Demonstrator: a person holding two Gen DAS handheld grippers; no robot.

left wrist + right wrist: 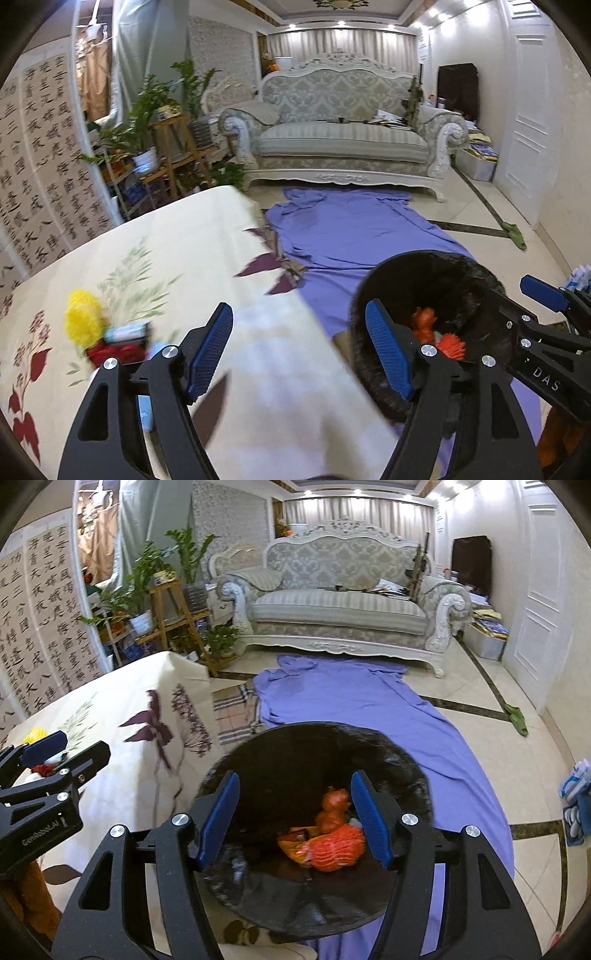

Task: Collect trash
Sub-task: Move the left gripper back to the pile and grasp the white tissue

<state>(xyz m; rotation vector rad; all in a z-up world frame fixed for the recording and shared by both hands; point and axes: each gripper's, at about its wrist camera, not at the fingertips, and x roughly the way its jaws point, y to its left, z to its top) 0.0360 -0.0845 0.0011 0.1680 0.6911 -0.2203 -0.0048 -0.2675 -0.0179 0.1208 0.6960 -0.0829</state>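
Two hand-held grippers hang over a cloth-covered worktop and a black-lined bin in a living room. The left gripper (299, 350), at 6 o'clock in its own view, shows matte black arms, silver rivets and ribbed blue pads; its jaws stand wide with nothing between them, above the cream tablecloth (207, 258) printed with green sprigs and red and purple leaves. At 9 o'clock on that cloth lies the trash still to collect: a fluffy yellow tuft (82, 317), a pale flat packet (125, 331) just beside it and a crumpled red piece (110, 352), all blurred.

The right gripper (295, 819), of the same build, holds its jaws moderately wide and empty over the round mouth of the bin (406, 760), whose crinkled glossy black liner folds over the rim. Inside, at 6 o'clock, sit orange-red scraps (334, 843): a netted, ribbed bundle with a lumpy knob above it.

The bin stands at the worktop's edge on a smooth, wrinkled violet sheet (369, 701) spread over glossy cream floor tiles with dark inlay lines. A plaid cloth (232, 712) lies at 11 o'clock beside the sheet.

Farther off, at 12 o'clock, stands an ornate carved sofa (340, 609) with damask back and striped seat. Leafy potted plants (147, 576) on wooden stands fill 10 o'clock, beside a screen of black calligraphy (40, 620).
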